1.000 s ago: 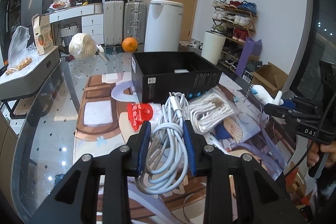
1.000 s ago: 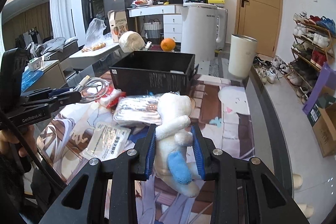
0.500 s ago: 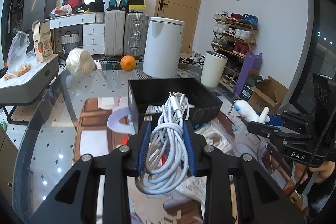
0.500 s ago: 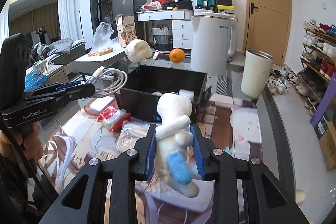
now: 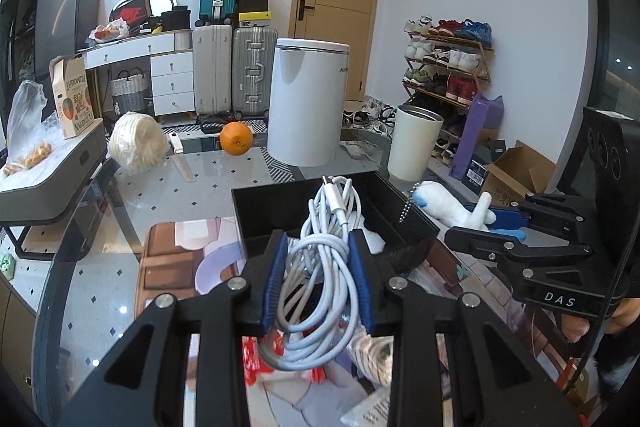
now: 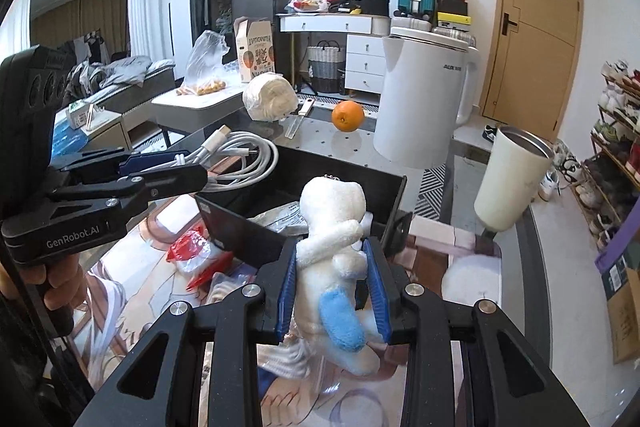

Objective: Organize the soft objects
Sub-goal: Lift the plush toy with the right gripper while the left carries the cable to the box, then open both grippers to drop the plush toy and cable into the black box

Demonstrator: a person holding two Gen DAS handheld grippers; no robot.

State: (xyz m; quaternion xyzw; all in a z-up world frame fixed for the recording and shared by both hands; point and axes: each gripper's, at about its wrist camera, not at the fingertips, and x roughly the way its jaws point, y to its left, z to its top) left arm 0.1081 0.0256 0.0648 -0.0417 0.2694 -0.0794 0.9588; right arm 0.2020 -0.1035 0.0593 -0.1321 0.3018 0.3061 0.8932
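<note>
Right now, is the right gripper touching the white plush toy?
Touching. The right wrist view shows the right gripper with both blue pads pressed against the sides of the white plush toy, lifting it.

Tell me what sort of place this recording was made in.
Most likely a lived-in home, a combined entry and living area. A shoe rack full of sneakers stands by the wooden door, suitcases line the wall, and a fridge stands beyond the glass table.
</note>
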